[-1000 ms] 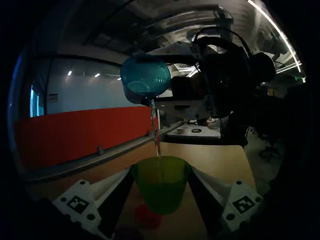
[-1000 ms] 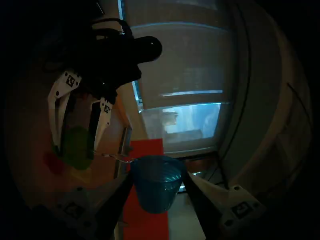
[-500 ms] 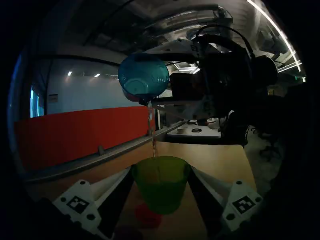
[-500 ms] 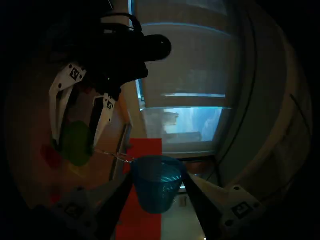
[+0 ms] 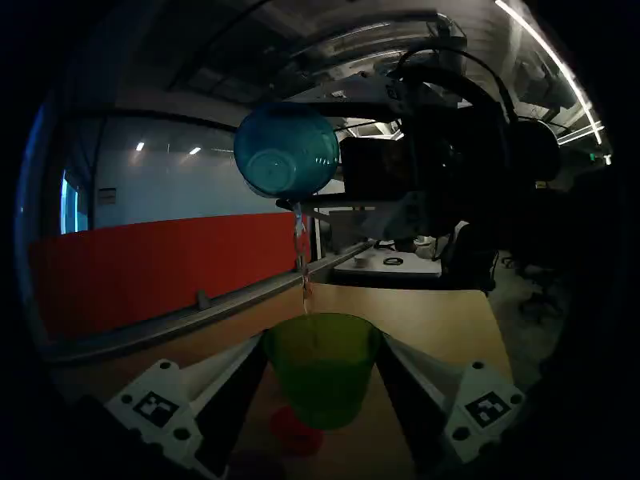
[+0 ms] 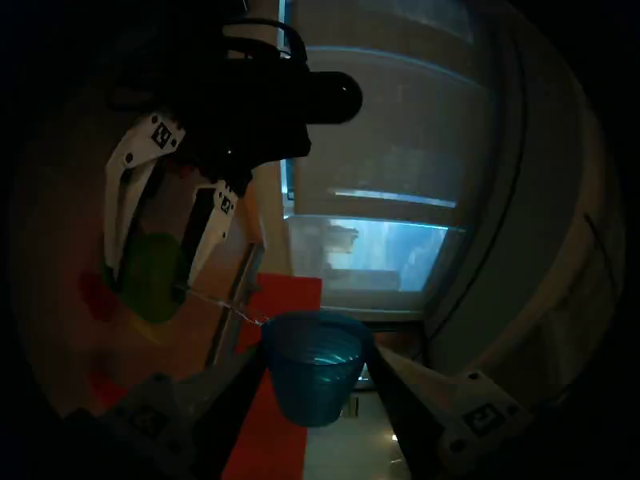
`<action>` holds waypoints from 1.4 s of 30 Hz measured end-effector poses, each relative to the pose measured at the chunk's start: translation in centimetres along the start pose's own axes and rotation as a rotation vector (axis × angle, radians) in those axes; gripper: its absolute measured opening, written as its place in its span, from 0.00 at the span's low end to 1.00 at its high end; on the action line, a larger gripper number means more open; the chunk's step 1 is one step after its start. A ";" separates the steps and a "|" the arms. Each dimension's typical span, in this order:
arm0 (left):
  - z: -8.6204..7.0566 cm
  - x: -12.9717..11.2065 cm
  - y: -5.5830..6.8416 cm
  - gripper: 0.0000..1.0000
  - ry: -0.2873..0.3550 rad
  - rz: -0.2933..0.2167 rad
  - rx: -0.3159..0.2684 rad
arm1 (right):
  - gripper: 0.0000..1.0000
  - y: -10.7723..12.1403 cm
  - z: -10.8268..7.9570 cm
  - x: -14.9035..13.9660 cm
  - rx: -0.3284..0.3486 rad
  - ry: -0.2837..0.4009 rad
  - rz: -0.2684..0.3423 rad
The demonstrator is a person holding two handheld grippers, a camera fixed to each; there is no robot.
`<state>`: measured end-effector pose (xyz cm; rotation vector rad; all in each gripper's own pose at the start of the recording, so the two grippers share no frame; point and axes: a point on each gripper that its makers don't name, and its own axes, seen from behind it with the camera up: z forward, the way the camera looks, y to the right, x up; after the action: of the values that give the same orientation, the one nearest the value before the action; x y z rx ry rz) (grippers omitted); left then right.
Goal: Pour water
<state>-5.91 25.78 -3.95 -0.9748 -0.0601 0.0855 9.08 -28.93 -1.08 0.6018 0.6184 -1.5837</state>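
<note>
The left gripper [image 5: 322, 356] presses both white fingers against the sides of an upright translucent green plastic cup [image 5: 322, 384], near the front of a light wooden tabletop [image 5: 436, 316]; whether the cup rests on the wood I cannot tell. The right gripper [image 6: 312, 364] clamps a translucent blue plastic cup [image 6: 312, 380] between its fingers, tipped over high above the green one. A thin stream of water [image 5: 302, 256] falls from the blue cup's lower rim towards the green cup's open mouth. A small red round object [image 5: 294, 424] lies beside the green cup's base. A red partition panel [image 5: 160, 268] runs along the table's left side.
</note>
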 end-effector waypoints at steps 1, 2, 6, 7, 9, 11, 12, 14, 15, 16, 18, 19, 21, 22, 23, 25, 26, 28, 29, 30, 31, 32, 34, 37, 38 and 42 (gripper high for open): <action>0.0 0.0 0.0 0.89 0.000 0.000 0.000 | 0.90 0.0 0.0 0.0 0.001 -0.001 -0.006; 0.0 0.0 0.0 0.89 0.000 0.000 0.000 | 0.90 -0.1 0.0 0.0 0.002 -0.001 -0.013; 0.0 0.1 -0.1 0.89 0.001 0.000 0.001 | 0.90 -0.1 0.0 0.0 0.003 -0.004 -0.028; 0.0 0.1 -0.1 0.89 0.002 0.000 0.001 | 0.90 -0.1 0.0 0.0 0.004 -0.005 -0.032; 0.0 0.1 -0.1 0.89 0.002 0.000 0.000 | 0.90 -0.1 0.1 0.0 0.005 -0.007 -0.039; 0.1 0.1 0.0 0.89 0.002 0.000 -0.001 | 0.90 -0.2 0.1 0.0 0.006 -0.008 -0.047; 0.1 0.1 -0.1 0.89 0.002 0.001 0.000 | 0.90 -0.2 0.1 0.0 0.007 -0.008 -0.050; 0.1 0.0 -0.2 0.89 0.003 0.001 0.003 | 0.90 -0.2 0.1 0.2 0.009 -0.005 -0.054; 0.1 0.0 -0.2 0.89 0.003 0.000 0.004 | 0.90 -0.2 0.2 0.2 0.009 -0.004 -0.055; 0.1 0.0 -0.2 0.89 0.004 -0.001 0.005 | 0.90 -0.2 0.2 0.3 0.009 -0.003 -0.057; 0.1 0.0 -0.3 0.89 0.005 -0.002 0.006 | 0.90 -0.2 0.2 0.4 0.010 -0.001 -0.057; 0.1 0.0 -0.3 0.89 0.005 -0.003 0.006 | 0.90 -0.3 0.2 0.4 0.010 -0.001 -0.056; 0.1 0.1 -0.3 0.89 0.006 -0.004 0.006 | 0.90 -0.3 0.2 0.4 0.011 -0.001 -0.049; 0.1 0.2 -0.3 0.89 0.006 -0.003 0.007 | 0.90 -0.3 0.2 0.4 0.011 0.000 -0.042; 0.1 0.2 -0.3 0.89 0.007 -0.003 0.007 | 0.90 -0.3 0.2 0.3 0.011 0.001 -0.034; 0.0 0.3 -0.3 0.89 0.008 -0.002 0.008 | 0.90 -0.3 0.1 0.3 0.010 0.002 -0.008; 0.0 0.3 -0.3 0.89 0.008 -0.001 0.009 | 0.90 -0.2 0.1 0.2 0.010 0.003 0.008; 0.0 0.3 -0.3 0.89 0.008 -0.002 0.009 | 0.90 -0.2 0.1 0.2 0.009 0.006 0.046; 0.0 0.3 -0.3 0.89 0.009 -0.003 0.009 | 0.90 -0.2 0.1 0.1 0.009 0.007 0.068; 0.0 0.3 -0.3 0.89 0.008 -0.003 0.009 | 0.90 -0.2 0.1 0.1 0.009 0.010 0.090; 0.0 0.4 -0.4 0.89 0.008 -0.002 0.009 | 0.90 -0.3 0.0 0.1 0.009 0.012 0.112; 0.0 0.4 -0.4 0.89 0.008 -0.002 0.009 | 0.90 -0.3 0.0 0.1 0.008 0.015 0.137; 0.0 0.5 -0.4 0.89 0.006 0.000 0.010 | 0.90 -0.6 -0.1 0.0 0.012 0.020 0.189; -0.1 0.5 -0.3 0.89 0.006 0.002 0.011 | 0.90 -0.8 -0.3 0.0 0.013 0.029 0.280; -0.1 0.6 -0.3 0.89 0.006 0.002 0.011 | 0.90 -0.9 -0.4 0.0 0.011 0.032 0.314; -0.1 0.6 -0.3 0.89 0.007 0.003 0.013 | 0.90 -0.5 -0.9 -0.1 -0.009 0.039 0.457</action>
<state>-5.26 25.56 -3.75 -0.9624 -0.0518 0.0850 8.59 -28.20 -1.64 0.7116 0.4747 -1.1422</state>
